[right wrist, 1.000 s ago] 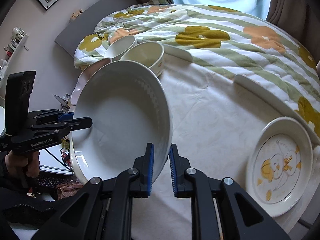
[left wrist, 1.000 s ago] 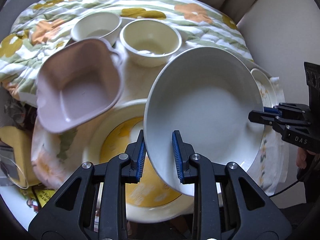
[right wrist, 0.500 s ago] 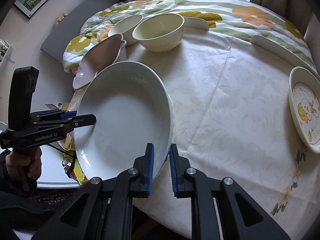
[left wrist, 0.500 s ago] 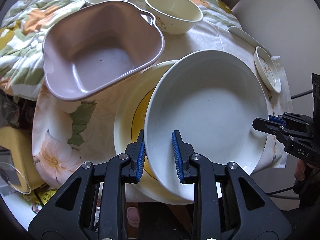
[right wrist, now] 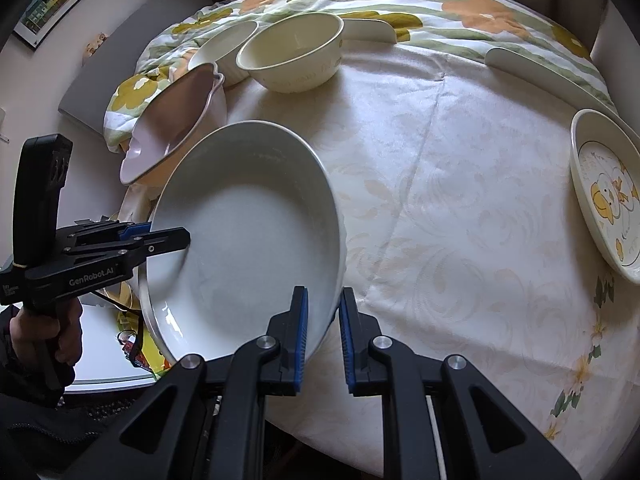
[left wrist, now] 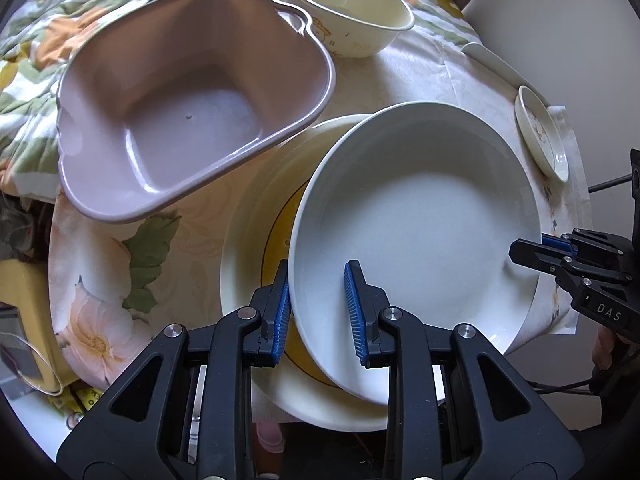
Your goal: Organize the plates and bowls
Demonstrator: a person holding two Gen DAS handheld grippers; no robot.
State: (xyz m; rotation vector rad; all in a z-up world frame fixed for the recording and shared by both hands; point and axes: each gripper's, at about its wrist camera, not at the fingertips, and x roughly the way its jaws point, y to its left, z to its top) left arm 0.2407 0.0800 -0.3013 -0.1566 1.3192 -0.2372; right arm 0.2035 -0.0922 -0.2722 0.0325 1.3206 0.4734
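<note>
A large white plate [left wrist: 416, 236] is held tilted above a yellow-centred plate [left wrist: 256, 248] at the table's edge. The left gripper [left wrist: 318, 312] pinches its near rim; the right gripper [right wrist: 322, 336] pinches the opposite rim. Only the left wrist view shows the plate beneath. A lilac square bowl [left wrist: 188, 108] sits just beside. The right wrist view shows a duck-print plate [right wrist: 608, 192] well apart on the tablecloth [right wrist: 460, 184].

I see a cream damask tablecloth [right wrist: 460, 208] with printed flowers over the table, a flowered green-striped quilt [right wrist: 400, 12] bunched at its far edge, and a framed picture [right wrist: 60, 0] on the wall.
</note>
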